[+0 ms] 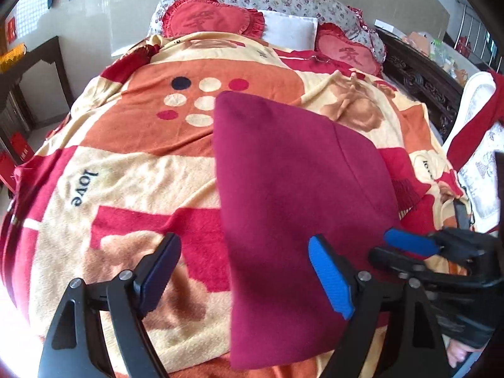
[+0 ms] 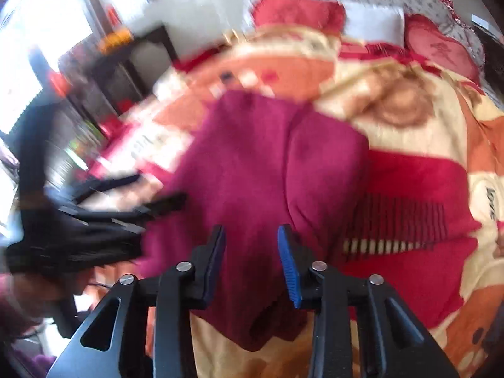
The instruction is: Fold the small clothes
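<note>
A maroon fleece garment [image 1: 289, 195] lies folded flat on the patterned blanket [image 1: 126, 170], with a seam running down its right part. My left gripper [image 1: 249, 271] is open wide above the garment's near left edge, one pad over the blanket and the other over the cloth, nothing between them. My right gripper [image 1: 406, 249] sits at the garment's near right edge. In the blurred right wrist view the right gripper [image 2: 250, 230] has its pads a narrow gap apart above the garment [image 2: 252, 163], with only shadowed cloth showing in the gap. The left gripper [image 2: 148, 192] is a dark blur at the left.
The blanket covers a bed with red heart cushions [image 1: 211, 19] and a white pillow [image 1: 289, 28] at the head. A carved dark wooden frame [image 1: 419, 78] runs along the right side. A dark cabinet [image 1: 41, 63] stands by the wall at the left.
</note>
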Available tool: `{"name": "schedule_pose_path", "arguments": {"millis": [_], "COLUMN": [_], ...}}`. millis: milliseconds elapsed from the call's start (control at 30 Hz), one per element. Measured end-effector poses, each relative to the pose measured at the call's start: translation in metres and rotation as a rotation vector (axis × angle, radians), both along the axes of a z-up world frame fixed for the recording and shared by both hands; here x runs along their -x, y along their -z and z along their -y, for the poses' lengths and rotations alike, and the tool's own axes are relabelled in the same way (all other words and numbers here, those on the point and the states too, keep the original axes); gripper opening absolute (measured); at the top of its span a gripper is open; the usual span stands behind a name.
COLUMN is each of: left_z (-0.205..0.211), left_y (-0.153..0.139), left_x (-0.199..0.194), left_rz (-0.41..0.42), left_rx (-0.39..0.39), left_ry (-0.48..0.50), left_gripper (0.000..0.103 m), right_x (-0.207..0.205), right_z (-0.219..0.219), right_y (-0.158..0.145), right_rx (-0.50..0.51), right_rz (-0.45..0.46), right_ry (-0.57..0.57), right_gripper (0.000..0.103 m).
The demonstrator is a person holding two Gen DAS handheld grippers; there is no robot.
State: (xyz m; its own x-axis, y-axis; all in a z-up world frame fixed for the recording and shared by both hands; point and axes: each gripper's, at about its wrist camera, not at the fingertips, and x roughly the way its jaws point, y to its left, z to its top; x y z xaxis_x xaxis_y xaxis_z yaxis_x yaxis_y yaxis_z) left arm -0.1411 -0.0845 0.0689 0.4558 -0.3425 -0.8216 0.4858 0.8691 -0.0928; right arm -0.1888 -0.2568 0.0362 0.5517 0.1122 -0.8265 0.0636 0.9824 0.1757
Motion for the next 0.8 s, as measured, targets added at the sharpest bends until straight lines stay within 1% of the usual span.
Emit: {"name": "schedule_pose_path", "arguments": {"millis": [33,100,167,233,267,333,400,467,567,633,767,800], "left_z": [-0.002,-0.007,-0.011,-0.015,-0.017,-0.020,-0.023,-0.024,-0.024,-0.025,-0.029,-0.029], "left_y": [-0.001,-0.005,-0.008,-0.014,-0.017,-0.025,-0.032,-0.039,-0.048,-0.053,-0.061,-0.062], "left_x": [0.001,0.004,0.006,0.009,0.011,0.017,0.020,0.024,0.032,0.038,0.047,0.048], "left_rz": [0.006,0.013,0.022,0.031,0.043,0.070,0.080,0.088,0.106,0.125,0.146,0.149], "left_rx": [-0.003,0.001,0.005,0.014,0.019,0.022,0.034,0.043,0.051,0.053,0.056,0.056], "left_ry": [-0.005,-0.013,-0.025,-0.033,-0.035,-0.039,-0.038,-0.035,-0.024,-0.021,-0.018,-0.020], "left_gripper": [0.087,0.087,0.088,0.090,0.092,0.094,0.096,0.097,0.098,0.100,0.101,0.101], "right_x": [-0.002,-0.003,-0.002,0.003,0.005,0.013,0.021,0.030,0.036,0.040,0.045,0.045], "right_z": [-0.001,0.000,-0.002,-0.004,-0.007,-0.007,-0.007,-0.007,-0.012,-0.015,-0.017,-0.016], "right_y": [0.009,0.018,0.019,0.014,0.008,-0.005,-0.016,-0.027,-0.038,-0.042,-0.048,-0.049], "right_rx": [0.020,0.014,0.019,0.020,0.012,-0.007,-0.022,-0.021,-0.016,-0.002,0.024,0.030], "right_rz": [-0.028,-0.042,-0.032,-0.025,-0.016,0.016,0.044,0.050,0.064,0.076,0.097,0.100], "right_ry": [0.012,0.031,0.043,0.053,0.061,0.085,0.120,0.160,0.187,0.203,0.253,0.260], "right_gripper": [0.010,0.008,0.008,0.008,0.009,0.016,0.022,0.027,0.030,0.033,0.043,0.044]}}
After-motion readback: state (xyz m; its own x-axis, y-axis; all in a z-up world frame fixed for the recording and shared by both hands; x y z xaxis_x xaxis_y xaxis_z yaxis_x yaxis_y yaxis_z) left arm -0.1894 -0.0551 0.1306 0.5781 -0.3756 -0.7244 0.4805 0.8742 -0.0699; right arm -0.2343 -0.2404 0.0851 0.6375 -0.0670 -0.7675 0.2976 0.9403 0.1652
